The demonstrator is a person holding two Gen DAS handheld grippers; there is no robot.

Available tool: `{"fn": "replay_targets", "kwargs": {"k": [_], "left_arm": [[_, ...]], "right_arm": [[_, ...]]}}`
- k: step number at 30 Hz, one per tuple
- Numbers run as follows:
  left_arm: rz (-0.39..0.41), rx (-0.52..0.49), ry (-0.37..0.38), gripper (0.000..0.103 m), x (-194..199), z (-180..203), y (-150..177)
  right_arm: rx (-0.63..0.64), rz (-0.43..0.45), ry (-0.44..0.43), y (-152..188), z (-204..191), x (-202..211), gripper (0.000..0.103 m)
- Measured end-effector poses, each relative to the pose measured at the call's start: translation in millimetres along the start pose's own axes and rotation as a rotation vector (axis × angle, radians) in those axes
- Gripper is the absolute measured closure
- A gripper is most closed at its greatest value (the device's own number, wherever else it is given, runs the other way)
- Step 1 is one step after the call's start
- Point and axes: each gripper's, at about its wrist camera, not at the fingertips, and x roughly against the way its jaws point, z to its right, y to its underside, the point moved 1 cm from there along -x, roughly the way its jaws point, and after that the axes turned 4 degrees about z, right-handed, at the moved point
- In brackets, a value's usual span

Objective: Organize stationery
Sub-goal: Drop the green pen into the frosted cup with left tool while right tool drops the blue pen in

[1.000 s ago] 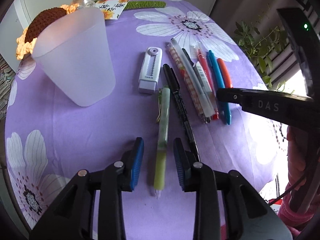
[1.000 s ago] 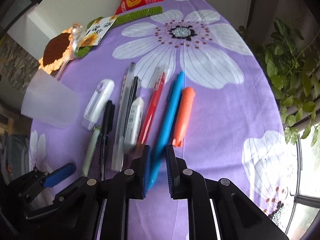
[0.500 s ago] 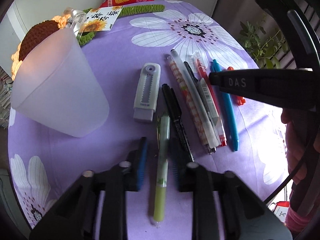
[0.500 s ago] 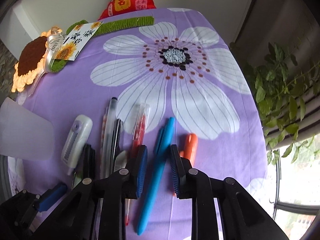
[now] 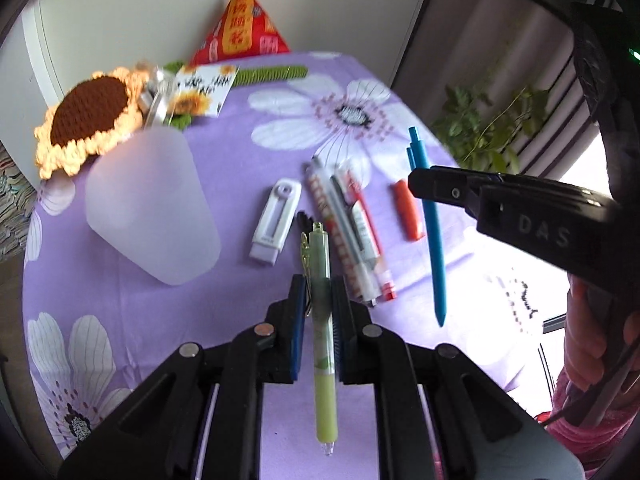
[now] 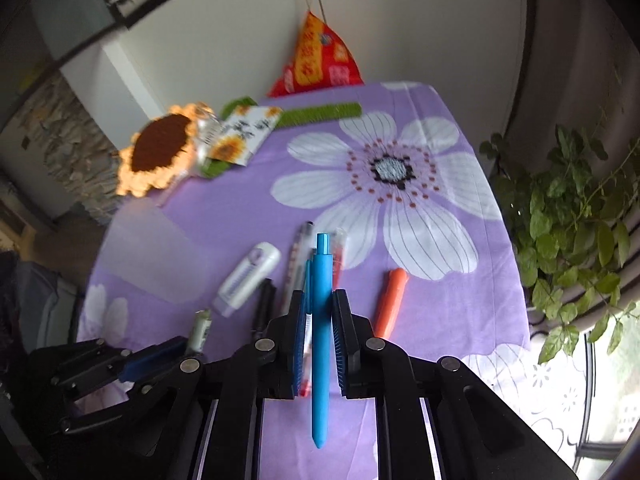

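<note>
Left wrist view: left gripper point(image 5: 318, 312) clamped tight on green pen point(image 5: 323, 360), lifted clear of the purple flowered surface point(image 5: 140, 312). Just left of it, frosted plastic cup point(image 5: 150, 204) lying tilted; farther back, crocheted sunflower point(image 5: 86, 120) and a small card printed with sunflowers point(image 5: 202, 94), writing too blurred to read. Behind these, red pouch point(image 5: 240, 30) with yellow characters, not legible. Beyond the fingers, white correction tape point(image 5: 276, 220), black pen point(image 5: 302, 220) partly hidden behind the green one, a bundle of clear and red pens point(image 5: 352, 232), orange marker point(image 5: 408, 210). At right, right gripper point(image 5: 430, 184) crossing in front, "DAS" embossed on its finger, pinching blue pen point(image 5: 434, 236) above the cloth.

Right wrist view: right gripper point(image 6: 320, 320) closed firmly on blue pen point(image 6: 322, 340), held off the surface point(image 6: 460, 280). Orange marker point(image 6: 390, 300) lying just right, correction tape point(image 6: 248, 280) and other pens point(image 6: 298, 252) left and behind. Left gripper point(image 6: 168, 354) low at left with green pen point(image 6: 200, 330) tip showing. Potted green plant point(image 6: 568, 216) past the right edge.
</note>
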Motion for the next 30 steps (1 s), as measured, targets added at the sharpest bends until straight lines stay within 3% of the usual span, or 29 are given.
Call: {"fn": "replay_targets", "kwargs": {"k": [8, 16, 20, 25, 30], "left_arm": [[0.132, 0.028, -0.016, 0.093, 36, -11, -24], [0.328, 0.112, -0.124, 0.092, 83, -53, -54], [0.397, 0.193, -0.152, 0.092, 81, -78, -64], [0.471, 0.239, -0.110, 0.093, 76, -97, -73], [0.479, 0.247, -0.110, 0.094, 63, -110, -76]], "right_arm": [[0.063, 0.141, -0.072, -12, -26, 42, 0.089], [0.102, 0.228, -0.164, -39, -66, 54, 0.089], [0.092, 0.296, -0.228, -53, -84, 52, 0.089], [0.036, 0.340, -0.284, -72, -100, 30, 0.089], [0.011, 0.366, -0.269, -81, -112, 8, 0.089]]}}
